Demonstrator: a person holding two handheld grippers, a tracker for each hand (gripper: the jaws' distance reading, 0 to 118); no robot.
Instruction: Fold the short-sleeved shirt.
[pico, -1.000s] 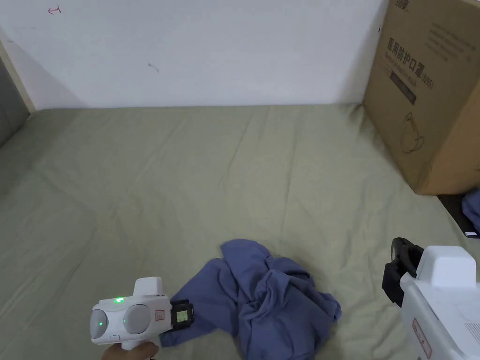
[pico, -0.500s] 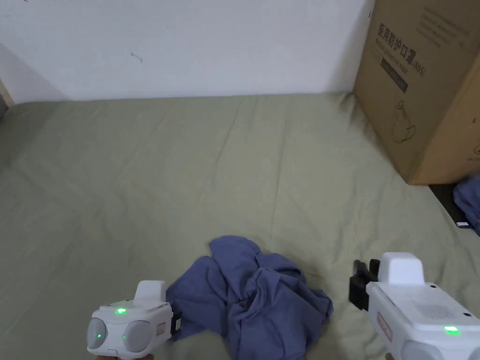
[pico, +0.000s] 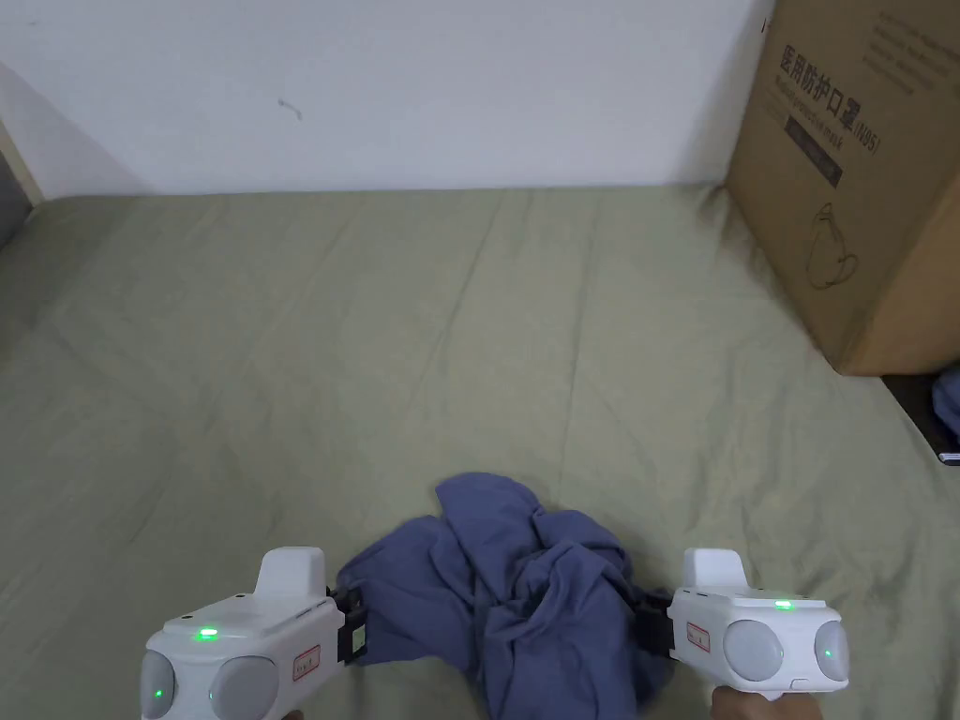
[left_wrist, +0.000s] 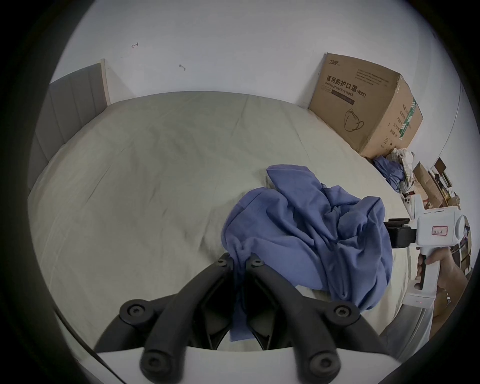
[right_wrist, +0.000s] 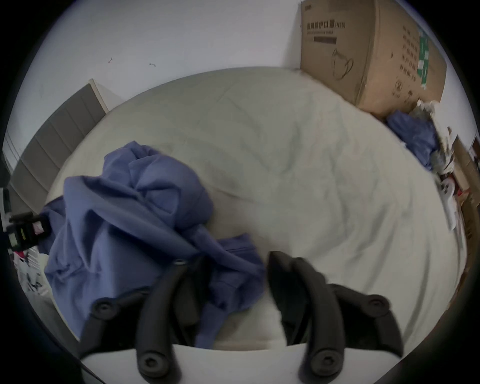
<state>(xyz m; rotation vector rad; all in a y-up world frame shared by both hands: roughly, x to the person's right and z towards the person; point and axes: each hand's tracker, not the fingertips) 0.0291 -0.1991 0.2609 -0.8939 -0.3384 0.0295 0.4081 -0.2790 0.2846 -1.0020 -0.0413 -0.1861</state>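
Between the clamping left tool (left_wrist: 240, 261) and gaping right tool (right_wrist: 226, 262) lies the shirt (pico: 525, 591).

A wide bed under a wrinkled pale green sheet (pico: 375, 328) meets a plain white wall (pico: 422, 84). A grey panelled headboard (left_wrist: 67, 104), possibly padded, stands at its left end.

Hidden tips, cropped edges

In the head view, blue shirt (pico: 525, 600) folds cover the right hand-held gripper (pico: 647, 630) tips; the cardboard box (pico: 858, 178) runs off frame, and the right gripper view is motion-blurred.
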